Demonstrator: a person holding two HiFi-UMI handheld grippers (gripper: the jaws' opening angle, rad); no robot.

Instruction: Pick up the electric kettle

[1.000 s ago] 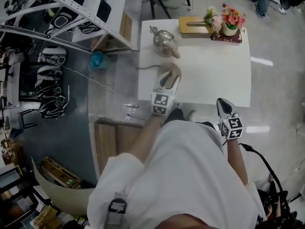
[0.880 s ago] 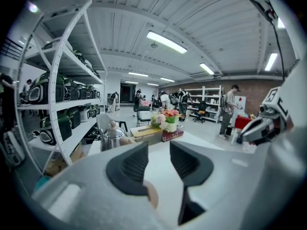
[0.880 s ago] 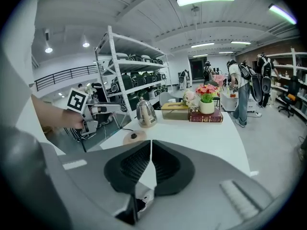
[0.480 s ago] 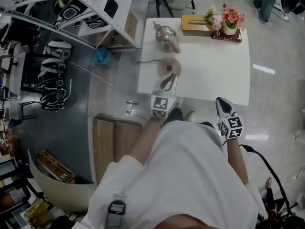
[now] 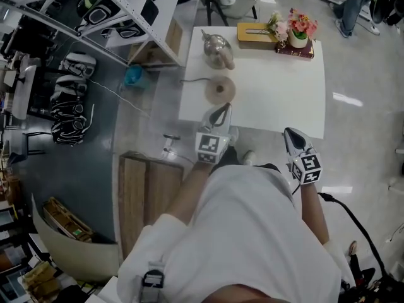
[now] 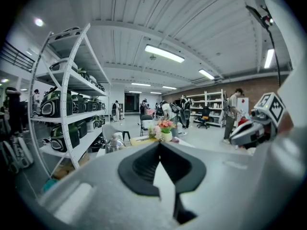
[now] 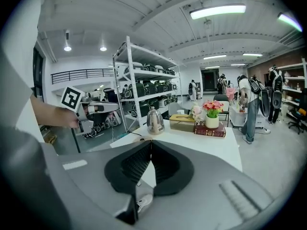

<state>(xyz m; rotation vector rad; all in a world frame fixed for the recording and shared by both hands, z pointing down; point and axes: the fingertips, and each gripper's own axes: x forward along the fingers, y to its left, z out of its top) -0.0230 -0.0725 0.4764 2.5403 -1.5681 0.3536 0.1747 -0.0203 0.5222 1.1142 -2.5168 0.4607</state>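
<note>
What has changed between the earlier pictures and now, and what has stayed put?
The left gripper drew back from the round base toward the near edge of the table; its jaws have just been closing, on nothing. The base now shows whole. Unchanged: the electric kettle stands on the table behind the base, and the right gripper stays shut, empty.

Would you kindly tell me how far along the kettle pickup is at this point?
Done: nothing that shows. The kettle stands on the white table, apart from its round base. In hand: nothing. The left gripper has just closed its jaws on nothing at the near table edge; the right gripper is shut and empty, off the table. Left: reach the kettle, grip it, lift it.
</note>
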